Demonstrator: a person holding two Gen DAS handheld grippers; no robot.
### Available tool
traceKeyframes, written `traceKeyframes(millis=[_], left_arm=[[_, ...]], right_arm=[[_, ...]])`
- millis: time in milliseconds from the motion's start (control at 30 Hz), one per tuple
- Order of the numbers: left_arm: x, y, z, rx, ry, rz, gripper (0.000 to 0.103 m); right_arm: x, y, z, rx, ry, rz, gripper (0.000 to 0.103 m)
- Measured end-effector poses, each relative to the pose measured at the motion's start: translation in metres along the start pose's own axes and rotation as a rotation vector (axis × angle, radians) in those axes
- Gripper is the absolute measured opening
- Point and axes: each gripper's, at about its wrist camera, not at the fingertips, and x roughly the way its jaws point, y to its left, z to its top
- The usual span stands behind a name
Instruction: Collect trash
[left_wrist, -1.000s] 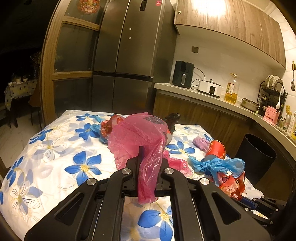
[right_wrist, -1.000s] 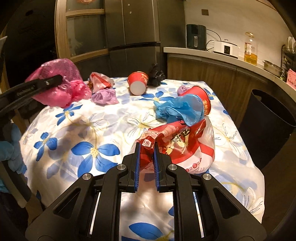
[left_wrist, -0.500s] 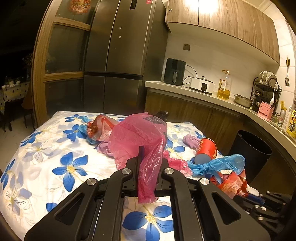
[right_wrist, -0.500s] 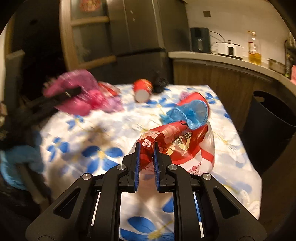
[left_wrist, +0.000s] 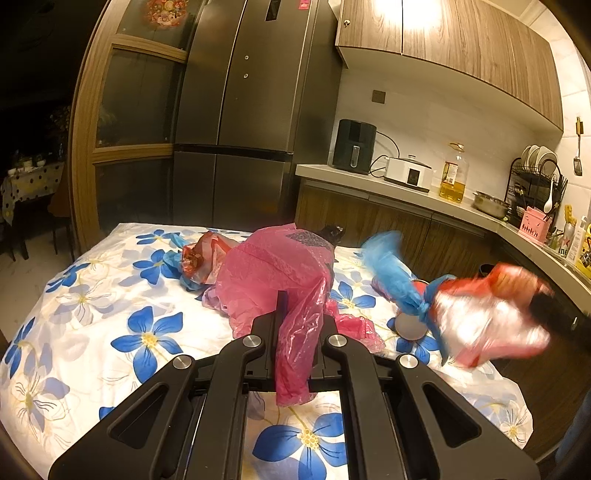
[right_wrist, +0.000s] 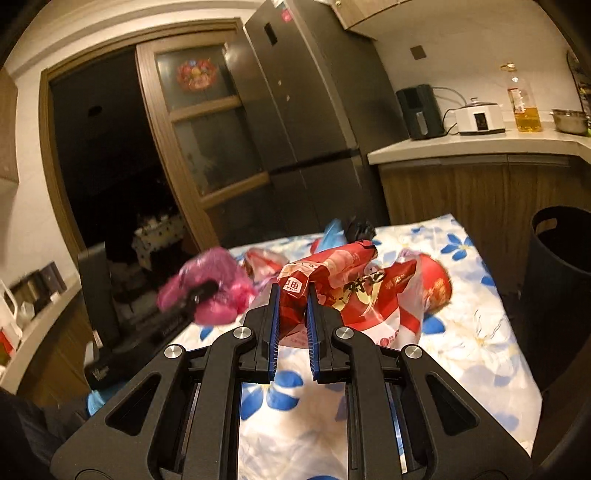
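My left gripper (left_wrist: 295, 314) is shut on a crumpled pink plastic bag (left_wrist: 280, 273), which hangs above the flowered tablecloth (left_wrist: 110, 317). My right gripper (right_wrist: 291, 295) is shut on a red and white snack wrapper (right_wrist: 354, 291), lifted clear of the table; a blue plastic bag (left_wrist: 395, 277) trails from it. In the left wrist view that wrapper (left_wrist: 491, 317) is a blur at the right. The pink bag (right_wrist: 210, 291) shows at the left in the right wrist view. A red paper cup (left_wrist: 410, 325) lies under the wrapper.
More crumpled red and blue bags (left_wrist: 199, 258) lie at the table's far side, with a black item (right_wrist: 358, 229) behind. A black bin (right_wrist: 561, 273) stands right of the table, beside the counter (left_wrist: 406, 192). The fridge (left_wrist: 240, 110) rises behind.
My right gripper has risen and swung with the snack wrapper, lifting it and the blue bag off the table. The left gripper has stayed put with the pink bag.
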Motion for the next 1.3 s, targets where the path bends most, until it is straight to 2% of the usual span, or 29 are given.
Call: traceKeyframes(millis=[167,333,400,633,767,833,867,900,933,967,1000,1033,1067,1200,1300], left_arm=[[0.002,-0.003,0.003,0.004,-0.002,-0.006,0.006],[0.008,-0.013,0.005,0.02,-0.002,-0.026,0.006],[0.01,-0.016,0.004,0.024,0.002,-0.024,0.006],[0.013,-0.016,0.004,0.024,0.007,-0.017,0.006],[0.015,-0.016,0.003,0.024,0.016,-0.018,0.006],[0.015,-0.017,0.001,0.025,0.017,-0.021,0.006],[0.016,-0.018,0.001,0.025,0.019,-0.024,0.006],[0.016,-0.019,0.001,0.026,0.019,-0.027,0.006],[0.016,-0.019,0.001,0.028,0.02,-0.029,0.006],[0.016,-0.02,0.0,0.031,0.021,-0.032,0.006],[0.016,-0.021,0.0,0.033,0.023,-0.034,0.006],[0.017,-0.022,-0.001,0.035,0.025,-0.035,0.006],[0.018,-0.022,-0.001,0.035,0.028,-0.038,0.006],[0.019,-0.025,-0.003,0.039,0.031,-0.046,0.006],[0.02,-0.024,-0.003,0.029,0.032,-0.045,0.006]], right_arm=[[-0.011,-0.021,0.012,0.081,-0.038,0.001,0.013],[-0.007,-0.033,0.005,0.103,-0.002,0.016,0.013],[-0.002,-0.032,0.0,0.064,0.026,-0.04,0.013],[0.034,-0.039,-0.049,-0.014,0.239,-0.131,0.013],[0.036,-0.036,-0.072,-0.047,0.297,-0.161,0.016],[0.036,-0.038,-0.079,-0.055,0.313,-0.181,0.025],[0.037,-0.038,-0.08,-0.055,0.317,-0.198,0.038],[0.037,-0.04,-0.082,-0.052,0.321,-0.206,0.047],[0.037,-0.041,-0.085,-0.042,0.324,-0.198,0.047],[0.036,-0.041,-0.088,-0.045,0.322,-0.207,0.047],[0.036,-0.038,-0.089,-0.062,0.32,-0.218,0.041],[0.037,-0.036,-0.089,-0.077,0.327,-0.224,0.03],[0.04,-0.033,-0.09,-0.097,0.344,-0.247,0.015],[0.037,-0.026,-0.077,-0.122,0.337,-0.245,0.012],[0.017,-0.012,-0.047,-0.087,0.227,-0.11,0.012]])
